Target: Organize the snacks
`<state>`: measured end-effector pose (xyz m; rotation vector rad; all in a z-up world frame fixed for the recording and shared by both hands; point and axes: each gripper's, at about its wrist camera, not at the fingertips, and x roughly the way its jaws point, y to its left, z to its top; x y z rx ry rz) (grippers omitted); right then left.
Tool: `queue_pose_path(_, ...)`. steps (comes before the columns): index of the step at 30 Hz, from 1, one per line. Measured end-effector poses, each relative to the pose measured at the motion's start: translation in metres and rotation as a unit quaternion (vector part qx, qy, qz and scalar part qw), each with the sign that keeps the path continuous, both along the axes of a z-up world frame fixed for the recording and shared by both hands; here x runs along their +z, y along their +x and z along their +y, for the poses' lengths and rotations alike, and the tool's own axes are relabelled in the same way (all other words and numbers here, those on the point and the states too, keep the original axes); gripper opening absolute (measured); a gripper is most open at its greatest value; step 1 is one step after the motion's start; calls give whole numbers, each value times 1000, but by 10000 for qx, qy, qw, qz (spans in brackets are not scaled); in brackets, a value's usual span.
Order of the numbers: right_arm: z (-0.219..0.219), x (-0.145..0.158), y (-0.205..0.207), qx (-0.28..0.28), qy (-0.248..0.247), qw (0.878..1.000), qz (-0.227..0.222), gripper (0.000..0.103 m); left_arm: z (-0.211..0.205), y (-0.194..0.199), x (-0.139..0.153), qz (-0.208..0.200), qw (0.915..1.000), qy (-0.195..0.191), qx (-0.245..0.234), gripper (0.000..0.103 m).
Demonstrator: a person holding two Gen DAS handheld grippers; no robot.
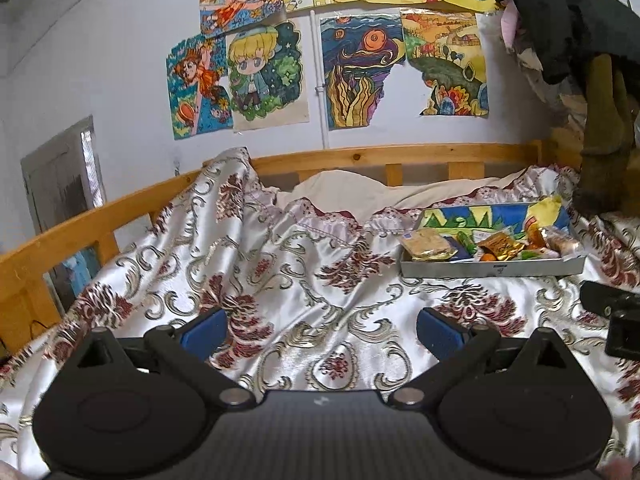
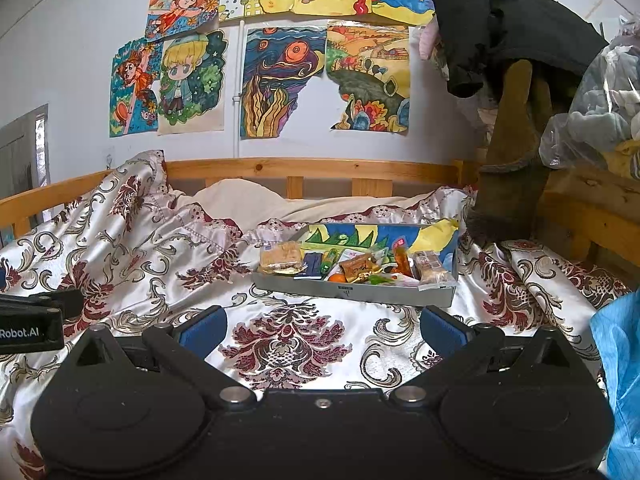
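A shallow grey cardboard box (image 2: 360, 293) with a colourful painted inside lies on the patterned bedspread (image 2: 280, 344). It holds several wrapped snacks: a biscuit pack (image 2: 281, 257) at its left end, an orange (image 2: 337, 278), a gold-orange packet (image 2: 357, 266) and a clear pastry pack (image 2: 430, 267) at its right end. The same box (image 1: 492, 269) shows at right in the left wrist view. My right gripper (image 2: 320, 330) is open, just short of the box, with nothing between its blue pads. Further left over bare bedspread, my left gripper (image 1: 322, 332) is open and holds nothing.
A wooden bed rail (image 2: 304, 170) runs along the back under a wall of drawings (image 2: 280, 80). Dark clothes (image 2: 512, 32) and a plastic bag (image 2: 600, 112) hang at the right. A cream pillow (image 2: 248, 200) lies behind the bedspread. A blue sleeve (image 2: 620, 360) is at the right edge.
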<state>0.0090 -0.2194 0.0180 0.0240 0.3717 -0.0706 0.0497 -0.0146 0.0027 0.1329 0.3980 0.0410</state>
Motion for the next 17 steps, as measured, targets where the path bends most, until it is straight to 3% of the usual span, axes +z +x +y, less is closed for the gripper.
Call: queue_pose_path(17,0,1,0,4,-10,10000,11,102,4,4,0,108,9999,-84,75,103)
